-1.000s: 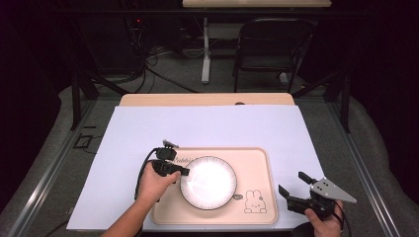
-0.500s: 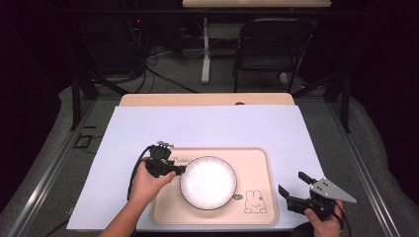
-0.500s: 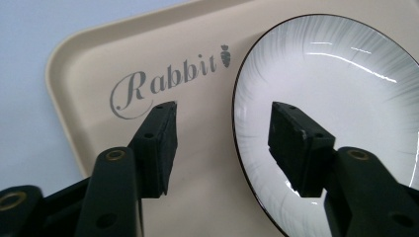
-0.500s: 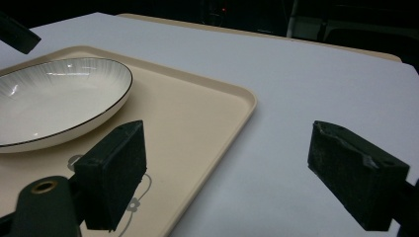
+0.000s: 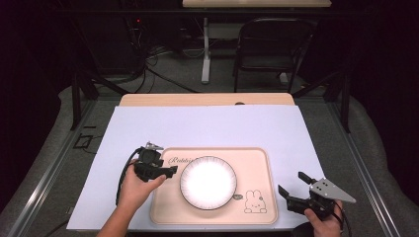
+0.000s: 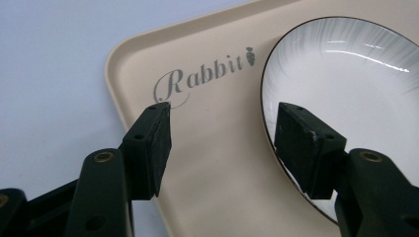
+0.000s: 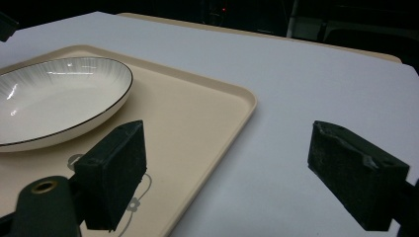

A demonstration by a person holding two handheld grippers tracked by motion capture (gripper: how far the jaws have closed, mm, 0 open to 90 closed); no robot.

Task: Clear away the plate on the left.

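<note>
The plate (image 5: 208, 182) sat in the middle of the beige tray (image 5: 257, 163), a white shallow dish with fine grey ribbing and a thin dark rim, resting flat. The tray itself lay on the white sheet (image 5: 207, 126) that covered the table, near your edge of it; the word "Rabbit" (image 6: 210, 74) was printed on the tray just left of the plate, and a small rabbit drawing (image 5: 255, 202) sat at the plate's lower right.

Your left gripper (image 5: 168, 171) was just beside the plate's left rim, over the tray's left border. Its jaws had just been opening, and they stood wide with nothing between them: in the left gripper view one pad hung over the bare tray and the other over the plate's rim, and neither pressed on it.

Your right gripper (image 5: 292, 188) was well apart from the plate, off the tray's right end above the white sheet, jaws spread wide and empty. In the right gripper view one pad hung over the tray's corner, the other over bare sheet.

Nothing lay between either gripper and the plate. Beyond the table stood a dark chair (image 5: 274, 49) and a tangle of cables (image 5: 148, 59) on the floor.
</note>
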